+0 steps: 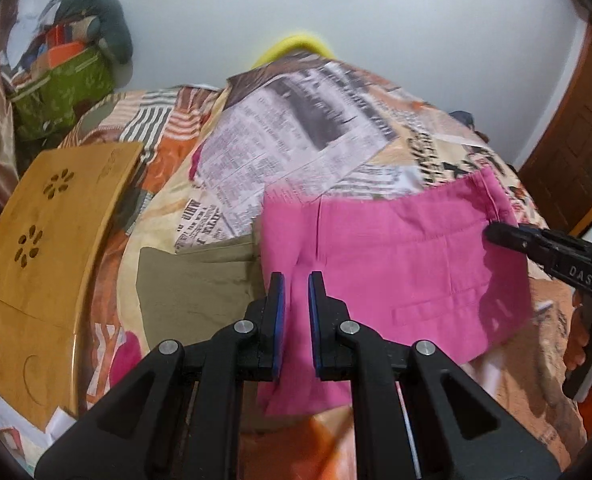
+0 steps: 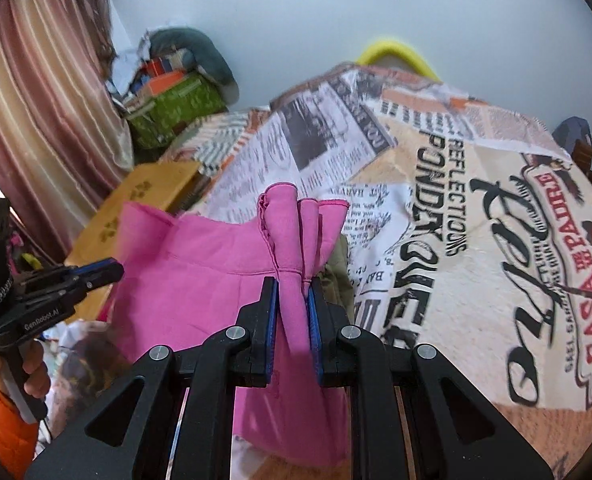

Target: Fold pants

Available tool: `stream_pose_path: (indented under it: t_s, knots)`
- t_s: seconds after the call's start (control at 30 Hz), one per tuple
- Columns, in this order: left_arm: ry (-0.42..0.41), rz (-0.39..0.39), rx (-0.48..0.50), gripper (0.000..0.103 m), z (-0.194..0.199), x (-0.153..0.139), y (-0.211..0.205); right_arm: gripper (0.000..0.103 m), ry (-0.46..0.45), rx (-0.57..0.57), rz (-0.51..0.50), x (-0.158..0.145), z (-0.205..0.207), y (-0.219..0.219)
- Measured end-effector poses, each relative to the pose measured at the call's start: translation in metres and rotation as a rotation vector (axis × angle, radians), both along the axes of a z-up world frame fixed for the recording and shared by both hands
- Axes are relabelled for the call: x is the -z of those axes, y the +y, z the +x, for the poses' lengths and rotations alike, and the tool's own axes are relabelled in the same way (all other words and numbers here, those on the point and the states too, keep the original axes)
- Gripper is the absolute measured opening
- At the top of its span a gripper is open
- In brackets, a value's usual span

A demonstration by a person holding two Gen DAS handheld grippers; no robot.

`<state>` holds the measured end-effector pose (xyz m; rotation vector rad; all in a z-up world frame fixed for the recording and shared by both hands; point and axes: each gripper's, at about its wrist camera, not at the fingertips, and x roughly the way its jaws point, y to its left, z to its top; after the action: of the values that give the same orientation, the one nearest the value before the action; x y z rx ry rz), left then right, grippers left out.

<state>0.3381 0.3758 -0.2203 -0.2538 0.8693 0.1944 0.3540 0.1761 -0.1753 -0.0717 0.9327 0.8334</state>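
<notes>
1. Bed with newsprint-pattern bedspread (image 1: 296,132), wooden board (image 1: 52,216) at left.
2. Pink pants (image 1: 396,256) lifted over bed, long axis left-right.
3. Right tool (image 2: 292,292) clamped on bunched pants edge.
4. Left tool (image 1: 296,292) fingers apart, pants fabric between them.

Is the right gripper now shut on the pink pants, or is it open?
Shut on them. In the right wrist view, the right gripper has a bunched edge of the pink pants pinched between its blue-padded fingers, cloth sticking out beyond.
</notes>
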Motion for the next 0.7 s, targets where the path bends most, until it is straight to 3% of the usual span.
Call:
stream_pose_path:
  t_s: [0.3, 0.43, 0.7]
  knots:
    - [0.074, -0.039, -0.047, 0.011, 0.017, 0.044, 0.029, 0.013, -0.054, 0.0, -0.16, 0.028, 0.015, 0.02]
    - [0.122, -0.047, -0.031, 0.011, 0.016, 0.062, 0.021, 0.022, -0.027, 0.005, -0.21, 0.038, 0.02, 0.006]
    - [0.217, 0.034, -0.006, 0.011, 0.007, 0.072, -0.004, 0.028, -0.044, 0.015, -0.25, 0.026, 0.008, -0.018]
